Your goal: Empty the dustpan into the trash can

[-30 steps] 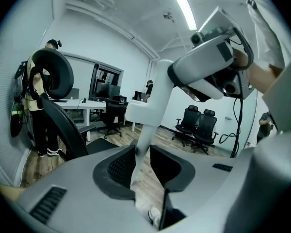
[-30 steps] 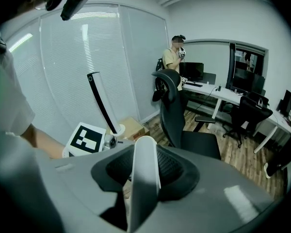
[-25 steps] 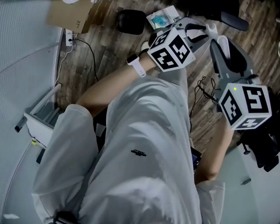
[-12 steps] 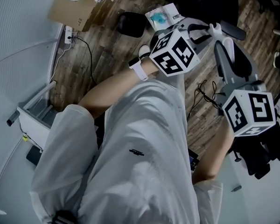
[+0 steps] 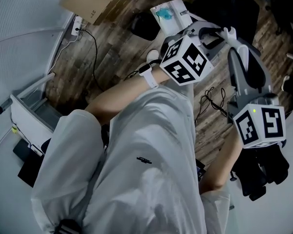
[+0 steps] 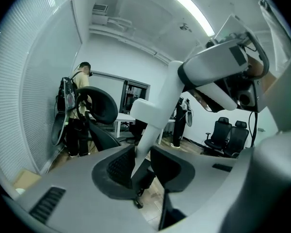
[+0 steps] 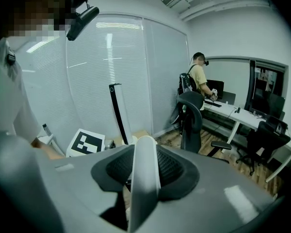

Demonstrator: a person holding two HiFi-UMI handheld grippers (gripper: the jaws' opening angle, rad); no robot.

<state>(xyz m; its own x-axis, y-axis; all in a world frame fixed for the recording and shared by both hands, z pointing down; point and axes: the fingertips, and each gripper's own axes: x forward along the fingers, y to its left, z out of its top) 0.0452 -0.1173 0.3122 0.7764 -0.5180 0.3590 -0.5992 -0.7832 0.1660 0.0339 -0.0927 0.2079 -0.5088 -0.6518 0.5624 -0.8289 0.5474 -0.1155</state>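
My left gripper point(image 5: 212, 33) reaches out over the wooden floor, above my white-clad lap. In the left gripper view its jaws point(image 6: 141, 161) are shut on a white handle point(image 6: 153, 118) that rises up and to the right. My right gripper point(image 5: 238, 52) is to its right, shut on a second white handle point(image 7: 144, 178) whose rounded end sticks out past the jaws. A black part point(image 5: 261, 172) hangs below the right gripper's marker cube; I cannot tell what it is. No trash can shows.
On the floor ahead lie a dark rounded object point(image 5: 144, 26), a blue-and-white packet point(image 5: 168, 11), a cardboard sheet point(image 5: 88, 4) and a power strip with a cable point(image 5: 78, 26). Office chairs point(image 7: 191, 115) and a person at a desk point(image 7: 199, 76) stand beyond.
Both grippers have risen and shifted up the head view with their handles still held. The head view has swung, so the floor objects have slid to the right.
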